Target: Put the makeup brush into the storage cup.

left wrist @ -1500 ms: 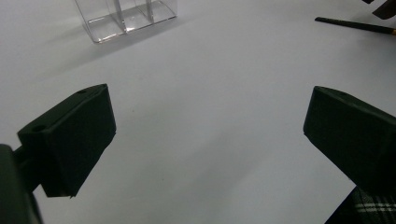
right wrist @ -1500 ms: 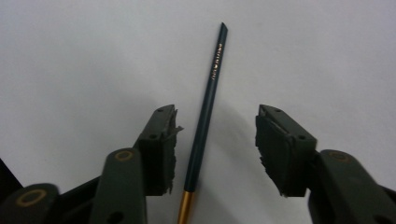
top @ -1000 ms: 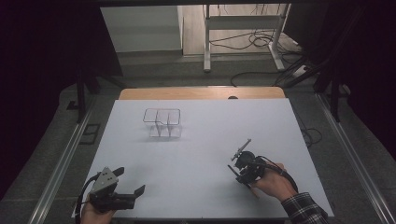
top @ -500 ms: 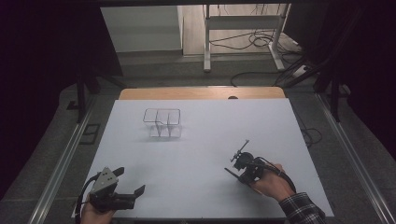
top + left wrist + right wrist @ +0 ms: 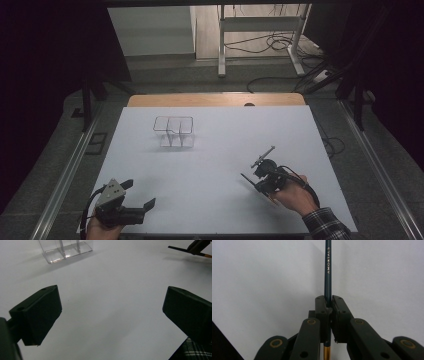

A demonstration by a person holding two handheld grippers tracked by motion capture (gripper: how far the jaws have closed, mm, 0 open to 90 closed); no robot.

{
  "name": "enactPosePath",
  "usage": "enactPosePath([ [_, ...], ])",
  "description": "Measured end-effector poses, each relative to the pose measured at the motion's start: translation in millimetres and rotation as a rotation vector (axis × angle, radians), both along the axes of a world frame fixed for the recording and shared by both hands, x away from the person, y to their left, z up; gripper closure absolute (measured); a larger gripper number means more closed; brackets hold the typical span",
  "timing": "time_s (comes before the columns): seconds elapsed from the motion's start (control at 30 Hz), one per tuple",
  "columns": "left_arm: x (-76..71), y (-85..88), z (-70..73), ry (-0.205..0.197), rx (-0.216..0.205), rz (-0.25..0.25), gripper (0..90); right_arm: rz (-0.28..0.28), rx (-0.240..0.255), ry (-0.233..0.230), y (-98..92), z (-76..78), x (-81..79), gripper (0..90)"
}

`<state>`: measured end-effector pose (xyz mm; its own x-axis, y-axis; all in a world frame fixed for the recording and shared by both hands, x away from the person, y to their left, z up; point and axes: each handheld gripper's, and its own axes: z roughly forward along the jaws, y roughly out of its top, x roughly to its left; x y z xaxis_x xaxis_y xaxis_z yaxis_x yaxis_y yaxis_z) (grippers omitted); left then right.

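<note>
Two hand-held grippers over a white table (image 5: 220, 150), one gripping a pencil.

A clear divided holder (image 5: 173, 131) stands toward the far left. The left gripper (image 5: 136, 194), near corner, gapes wide with nothing in it. The right gripper (image 5: 329, 305) is clamped tight on a dark teal pencil (image 5: 327, 267), near right.

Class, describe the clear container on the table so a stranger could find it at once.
Start at the white table, with a wooden strip along its far edge. On the far left part stands the clear plastic organizer, apart from both hand-held grippers. It is see-through, divided into compartments and looks empty; the one other loose thing is a dark pencil clamped in the right hand-held gripper.
</note>
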<state>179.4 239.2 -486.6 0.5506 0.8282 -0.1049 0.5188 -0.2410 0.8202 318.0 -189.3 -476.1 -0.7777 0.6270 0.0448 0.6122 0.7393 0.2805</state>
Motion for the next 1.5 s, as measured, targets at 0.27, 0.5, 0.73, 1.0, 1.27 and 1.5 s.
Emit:
enactPosePath([
  [0.27,-0.8,-0.8,2.1,-0.012,-0.014,-0.016,2.0,-0.004,0.069,-0.035,-4.0,9.9,-0.5,83.8],
  [0.5,-1.5,-6.1,4.2,-0.029,0.013,-0.037,2.6,-0.005,0.152,-0.062,-5.3,19.1,-2.9,83.8],
  [0.73,-1.6,-11.8,7.8,-0.044,0.017,-0.066,5.4,0.018,0.21,-0.086,0.0,23.5,-8.3,83.8],
  [1.0,-1.1,-20.1,12.8,-0.067,0.025,-0.104,6.6,0.045,0.262,-0.098,7.6,28.3,-11.4,83.8],
  [1.27,3.3,-29.2,20.4,-0.097,0.003,-0.167,6.8,0.077,0.307,-0.091,15.2,33.2,-15.1,83.8],
  [1.5,8.4,-35.2,21.4,-0.113,0.019,-0.194,7.6,0.094,0.33,-0.087,20.2,36.0,-17.6,83.8],
])
